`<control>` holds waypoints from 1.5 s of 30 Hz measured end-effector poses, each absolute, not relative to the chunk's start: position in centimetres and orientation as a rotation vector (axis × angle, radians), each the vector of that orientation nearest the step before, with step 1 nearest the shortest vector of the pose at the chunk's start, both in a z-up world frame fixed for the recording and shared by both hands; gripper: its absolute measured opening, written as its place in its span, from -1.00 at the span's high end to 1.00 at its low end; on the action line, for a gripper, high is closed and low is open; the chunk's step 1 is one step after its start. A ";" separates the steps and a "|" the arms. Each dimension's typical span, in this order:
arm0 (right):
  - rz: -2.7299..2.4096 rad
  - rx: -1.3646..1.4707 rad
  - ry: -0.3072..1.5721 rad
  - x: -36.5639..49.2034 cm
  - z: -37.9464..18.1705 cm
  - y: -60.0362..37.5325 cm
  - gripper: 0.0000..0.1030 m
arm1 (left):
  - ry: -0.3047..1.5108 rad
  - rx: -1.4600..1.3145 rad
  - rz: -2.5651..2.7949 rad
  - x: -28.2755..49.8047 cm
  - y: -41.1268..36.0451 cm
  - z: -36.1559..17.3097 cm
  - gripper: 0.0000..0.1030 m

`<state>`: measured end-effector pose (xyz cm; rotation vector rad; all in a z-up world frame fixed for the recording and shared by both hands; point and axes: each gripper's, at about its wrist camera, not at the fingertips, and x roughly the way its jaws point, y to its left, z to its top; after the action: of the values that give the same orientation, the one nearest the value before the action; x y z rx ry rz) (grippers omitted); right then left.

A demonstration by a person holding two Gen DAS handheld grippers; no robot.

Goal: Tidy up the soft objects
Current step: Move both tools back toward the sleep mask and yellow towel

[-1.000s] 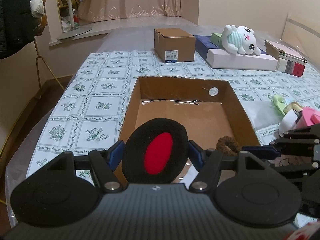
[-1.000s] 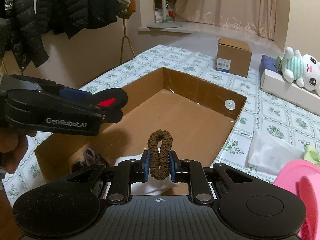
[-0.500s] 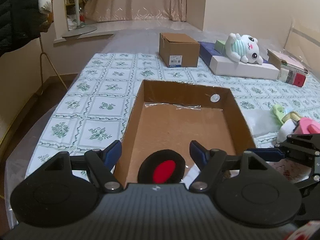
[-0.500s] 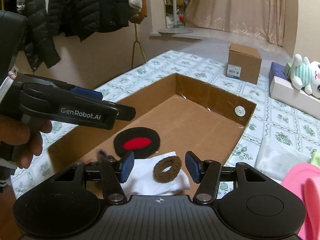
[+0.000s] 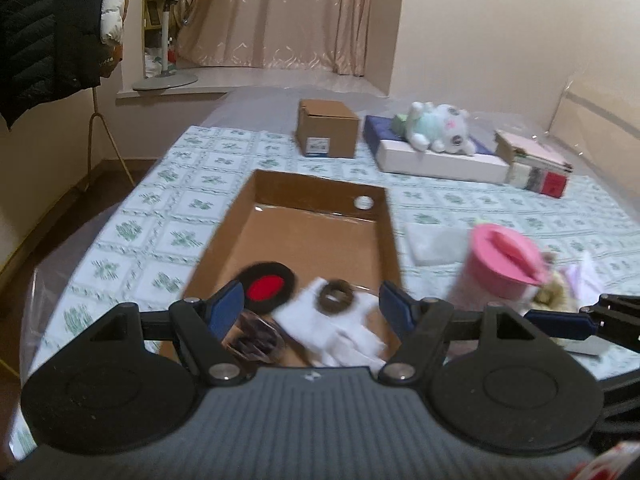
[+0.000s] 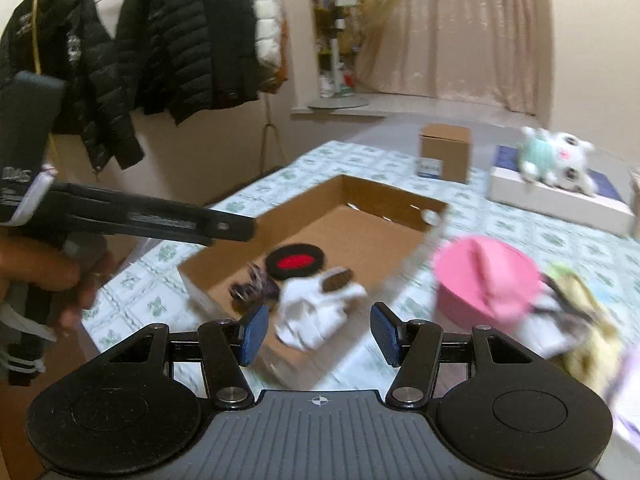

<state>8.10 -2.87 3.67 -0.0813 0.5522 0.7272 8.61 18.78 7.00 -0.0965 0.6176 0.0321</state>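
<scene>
An open cardboard box [image 5: 390,236] [image 6: 392,196] lies on the patterned cloth. In it lie a black pad with a red centre [image 5: 267,288] [image 6: 295,261], a brown scrunchie [image 5: 335,299] [image 6: 336,280] on a white cloth [image 5: 344,332] [image 6: 316,316], and a dark purple scrunchie [image 5: 252,338] [image 6: 256,288]. My left gripper [image 5: 312,312] is open and empty above the box's near end. My right gripper [image 6: 318,330] is open and empty, also near that end. A pink cap [image 5: 504,262] [image 6: 486,276] sits on a pile of soft items right of the box.
A small closed carton [image 5: 326,133], a plush toy [image 5: 436,128] on a flat white box, and books [image 5: 534,164] stand at the back. A folded clear bag [image 5: 434,242] lies beside the box. Jackets [image 6: 168,48] hang at left.
Both grippers opened and dropped their loads into the box: the black and red pad from the left, the brown scrunchie from the right. Both have since risen and pulled back.
</scene>
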 end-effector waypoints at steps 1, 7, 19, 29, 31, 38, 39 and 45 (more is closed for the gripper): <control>0.709 -0.071 0.556 7.5 3.7 -4.0 -0.10 | 0.612 -0.099 0.028 7.7 17.9 7.2 -0.40; 0.589 -0.007 0.585 5.4 3.5 -10.6 -0.10 | 0.601 -0.116 0.008 4.2 13.3 7.3 -0.40; 0.428 0.088 0.609 2.9 2.8 -20.2 -0.11 | 0.659 -0.061 -0.095 1.8 4.2 5.0 -0.39; 0.390 0.126 0.614 3.1 2.3 -22.9 -0.11 | 0.668 0.003 -0.141 2.7 0.7 4.4 -0.38; 0.386 0.132 0.616 3.2 2.1 -23.2 -0.11 | 0.671 0.010 -0.146 3.0 0.5 4.3 -0.38; 0.376 0.144 0.623 3.8 1.5 -23.8 -0.11 | 0.669 0.034 -0.161 4.0 -0.6 4.1 -0.34; 0.375 0.146 0.625 3.8 1.5 -23.9 -0.11 | 0.668 0.039 -0.162 4.1 -0.7 4.0 -0.34; 0.364 0.147 0.629 4.2 1.2 -24.3 -0.11 | 0.653 0.096 -0.162 5.0 -2.2 3.6 -0.33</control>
<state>4.17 -24.32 1.22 0.1471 0.6286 0.3643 5.04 -2.18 3.62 0.0957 0.6533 -0.1615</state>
